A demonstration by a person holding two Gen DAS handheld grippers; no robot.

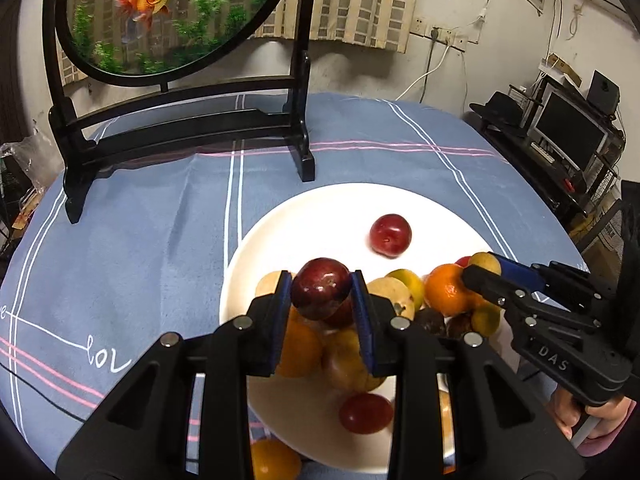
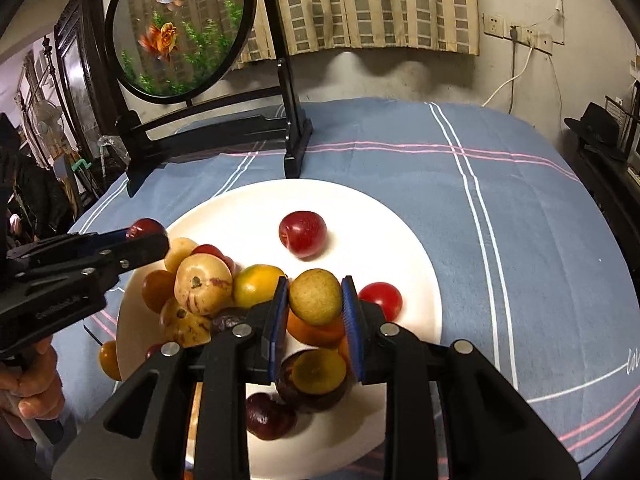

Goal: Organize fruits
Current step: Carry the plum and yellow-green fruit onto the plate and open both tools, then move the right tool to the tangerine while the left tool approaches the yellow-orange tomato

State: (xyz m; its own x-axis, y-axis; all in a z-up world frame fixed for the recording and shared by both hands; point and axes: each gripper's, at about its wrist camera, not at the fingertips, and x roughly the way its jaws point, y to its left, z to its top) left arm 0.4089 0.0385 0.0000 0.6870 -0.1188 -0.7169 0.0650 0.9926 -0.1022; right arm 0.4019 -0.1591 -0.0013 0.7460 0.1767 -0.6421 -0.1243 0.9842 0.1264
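Observation:
A white plate [image 1: 320, 216] [image 2: 248, 208] holds a heap of fruits: oranges, yellow-green and pale speckled ones, dark plums. My left gripper [image 1: 322, 290] is shut on a dark red plum [image 1: 321, 287], held above the heap. My right gripper [image 2: 315, 298] is shut on a yellow-green fruit [image 2: 315, 296], also above the plate. In the left wrist view the right gripper [image 1: 486, 270] comes in from the right with that fruit [image 1: 485, 262]. The right wrist view shows the left gripper [image 2: 146, 236] at left, with the plum [image 2: 145, 227]. One red plum [image 1: 390, 235] [image 2: 303, 233] lies alone on the plate's far part.
A black wooden stand with a round goldfish panel [image 1: 168, 20] [image 2: 180, 36] stands at the table's far left. The blue striped tablecloth [image 1: 128, 248] [image 2: 520, 220] spreads around the plate. An orange fruit [image 1: 274, 460] lies off the plate's near edge. Shelves with a monitor [image 1: 568, 132] stand at right.

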